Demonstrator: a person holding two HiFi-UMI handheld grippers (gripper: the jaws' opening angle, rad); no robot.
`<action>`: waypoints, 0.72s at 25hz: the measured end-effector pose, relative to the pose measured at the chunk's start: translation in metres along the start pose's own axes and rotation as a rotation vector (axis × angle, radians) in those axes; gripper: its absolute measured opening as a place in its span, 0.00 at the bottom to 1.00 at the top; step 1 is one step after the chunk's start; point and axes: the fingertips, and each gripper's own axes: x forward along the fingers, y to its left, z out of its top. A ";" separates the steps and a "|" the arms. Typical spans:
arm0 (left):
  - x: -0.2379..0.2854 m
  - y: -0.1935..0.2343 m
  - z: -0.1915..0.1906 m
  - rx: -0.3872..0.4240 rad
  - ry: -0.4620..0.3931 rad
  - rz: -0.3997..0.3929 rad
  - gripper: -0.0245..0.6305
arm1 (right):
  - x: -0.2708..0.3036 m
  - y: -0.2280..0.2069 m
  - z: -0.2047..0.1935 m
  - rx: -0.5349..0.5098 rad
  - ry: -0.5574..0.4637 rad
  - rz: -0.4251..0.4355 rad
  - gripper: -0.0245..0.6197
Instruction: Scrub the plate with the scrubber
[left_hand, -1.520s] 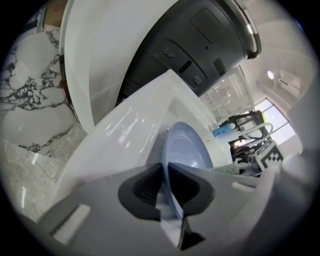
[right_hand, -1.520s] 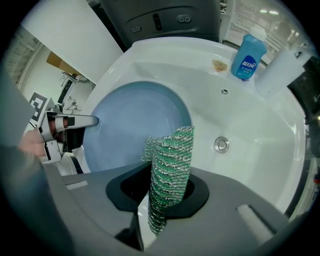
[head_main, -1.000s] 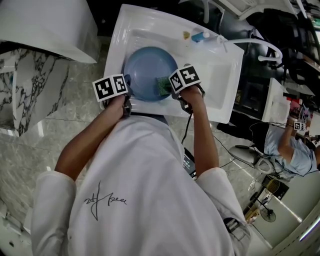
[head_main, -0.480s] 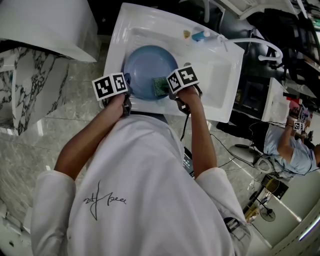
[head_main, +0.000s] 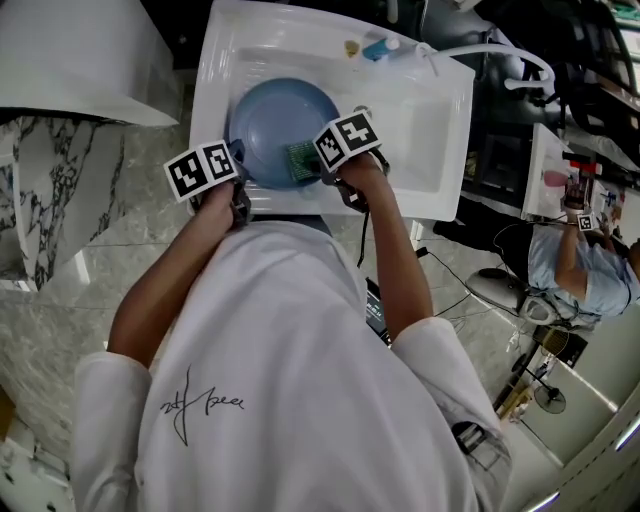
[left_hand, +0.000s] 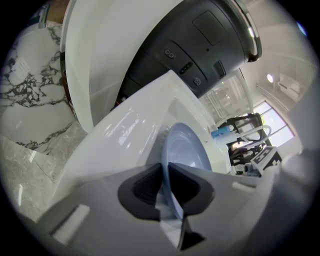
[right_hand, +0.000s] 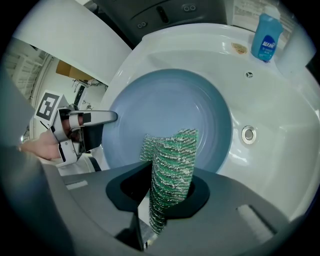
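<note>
**Recorder:** Left gripper view, entry 1. Your left gripper (left_hand: 165, 172) has its fingers (left_hand: 142, 187) drawn in to a narrow gap on the rim of the blue plate (left_hand: 187, 150). The rim runs edge-on between them, and the pads press on both of its faces.

**Checker:** Confirmed. From those fingertips the plate reaches forward into the white sink (left_hand: 125, 130). You hold it by the rim only.

**Recorder:** Right gripper view, entry 2. Your right gripper (right_hand: 167, 185) is clamped on the green scrubber (right_hand: 172, 155). The mesh is pinched between the two fingers and stands out past their tips.

**Checker:** Confirmed. The scrubber's free end lies over the lower part of the plate's inner face, just ahead of your right fingertips. I cannot tell whether the mesh touches the glaze.

**Recorder:** Entry 3, surroundings as seen from the right fingers. Your left gripper sits off to their left, on the plate's rim. The drain (right_hand: 248, 134) is to their right, just past the plate's edge. A blue bottle (right_hand: 265, 30) stands on the sink's far ledge, well beyond the tips and to the right.

**Checker:** The head view agrees. The plate fills the left part of the sink, with your left fingers at its left rim. Your right fingers are over its near right portion, with the scrubber between them and the plate.
</note>
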 end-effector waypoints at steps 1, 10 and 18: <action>0.000 0.000 0.000 0.000 0.000 0.000 0.17 | 0.001 0.002 0.000 0.005 -0.002 0.011 0.14; -0.001 -0.002 0.000 0.000 -0.002 -0.004 0.17 | 0.005 0.013 0.001 0.039 -0.017 0.074 0.14; 0.000 -0.003 -0.001 0.000 -0.002 -0.007 0.17 | 0.010 0.023 0.006 0.043 -0.036 0.116 0.14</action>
